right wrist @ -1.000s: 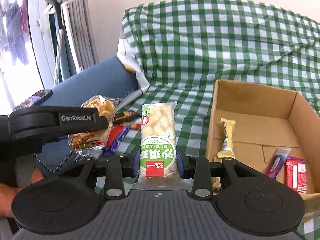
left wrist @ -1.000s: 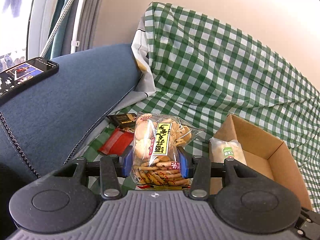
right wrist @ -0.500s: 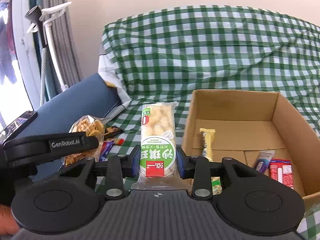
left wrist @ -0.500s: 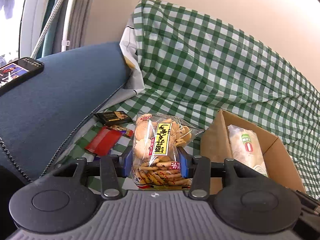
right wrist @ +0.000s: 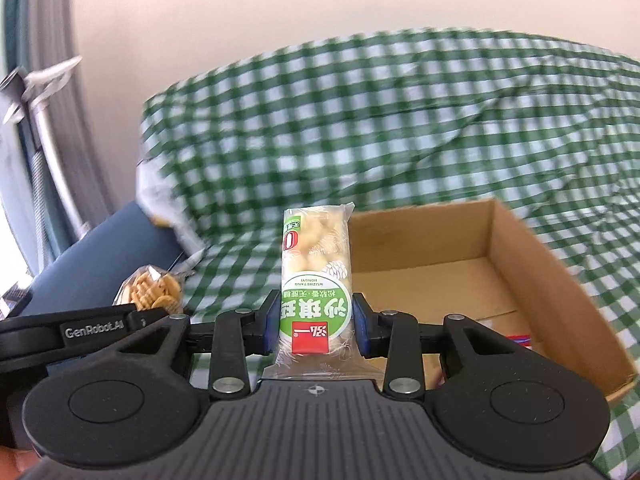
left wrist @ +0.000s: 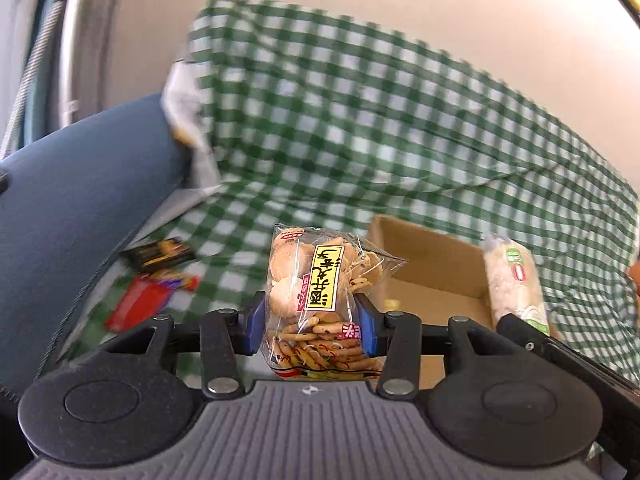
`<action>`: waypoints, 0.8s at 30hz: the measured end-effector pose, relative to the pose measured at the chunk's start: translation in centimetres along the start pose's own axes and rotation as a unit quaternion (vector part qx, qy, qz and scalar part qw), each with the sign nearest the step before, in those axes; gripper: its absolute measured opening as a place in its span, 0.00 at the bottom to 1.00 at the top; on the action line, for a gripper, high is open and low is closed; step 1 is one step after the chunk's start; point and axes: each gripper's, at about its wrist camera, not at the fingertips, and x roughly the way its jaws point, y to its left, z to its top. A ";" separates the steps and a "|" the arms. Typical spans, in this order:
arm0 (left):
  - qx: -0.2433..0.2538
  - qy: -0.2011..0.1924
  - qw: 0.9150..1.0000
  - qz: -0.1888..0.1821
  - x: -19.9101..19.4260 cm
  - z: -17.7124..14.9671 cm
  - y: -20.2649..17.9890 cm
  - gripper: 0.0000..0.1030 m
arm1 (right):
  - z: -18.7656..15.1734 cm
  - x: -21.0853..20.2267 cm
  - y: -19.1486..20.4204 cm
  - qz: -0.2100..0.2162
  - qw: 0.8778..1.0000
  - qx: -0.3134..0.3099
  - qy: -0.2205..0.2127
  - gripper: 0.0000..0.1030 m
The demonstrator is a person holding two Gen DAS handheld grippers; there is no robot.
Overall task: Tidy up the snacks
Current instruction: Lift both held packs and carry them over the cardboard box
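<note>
My left gripper is shut on a clear bag of mixed crackers with a yellow label, held in the air left of the open cardboard box. My right gripper is shut on a long green-and-white snack pack, held upright above the box's near left part. The cracker bag shows at left in the right wrist view; the green pack shows at right in the left wrist view. A red packet lies in the box.
A green checked cloth covers the surface and backrest. A blue cushion is on the left. A black packet and red packets lie on the cloth beside it.
Both grippers have moved to the right toward the box with their snacks. The right gripper now holds the green pack over the box. The views are blurred by motion.
</note>
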 end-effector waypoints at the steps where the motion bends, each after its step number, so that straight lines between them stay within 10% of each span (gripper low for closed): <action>1: 0.012 0.000 1.000 -0.011 0.4 0.3 -0.8 0.49 | 0.1 -0.1 -0.6 -0.013 1.000 0.008 -0.009 0.37; 13: 0.132 -0.030 0.977 -0.166 3.3 -0.9 -7.7 0.49 | 0.3 -1.6 -5.7 -0.152 0.982 0.059 -0.096 0.37; 24: 0.116 -0.019 0.977 -0.175 5.5 -1.8 -8.4 0.49 | -0.1 -0.2 -7.2 -0.194 0.975 0.057 -0.090 0.37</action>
